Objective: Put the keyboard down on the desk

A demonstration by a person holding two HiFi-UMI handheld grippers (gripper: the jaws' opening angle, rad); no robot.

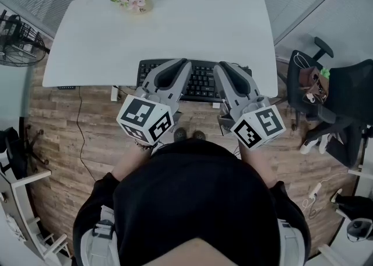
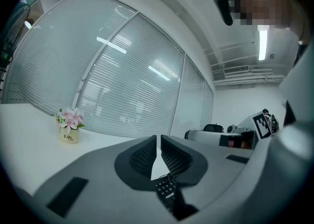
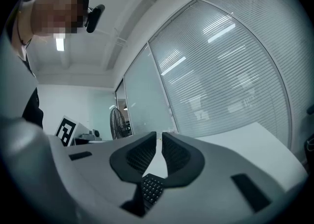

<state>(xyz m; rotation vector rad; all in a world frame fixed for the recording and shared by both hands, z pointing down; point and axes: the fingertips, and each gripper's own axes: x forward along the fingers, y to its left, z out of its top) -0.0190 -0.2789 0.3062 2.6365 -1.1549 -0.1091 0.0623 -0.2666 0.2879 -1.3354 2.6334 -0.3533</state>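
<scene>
The head view looks steeply down over the table (image 1: pixel 175 25)'s near edge. Both gripper views sit low at that edge, facing level across the table to the blinds (image 2: pixel 122 70); all share the tabletop.

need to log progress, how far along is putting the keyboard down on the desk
Looks done: the keyboard appears to lie along the near edge of the desk. In hand: nothing. The left tongs and right tongs are shut above it, with keys showing below their gaps, not between the pads. Left: probably just drawing both back. Whether the keyboard overhangs the edge is unclear.
</scene>
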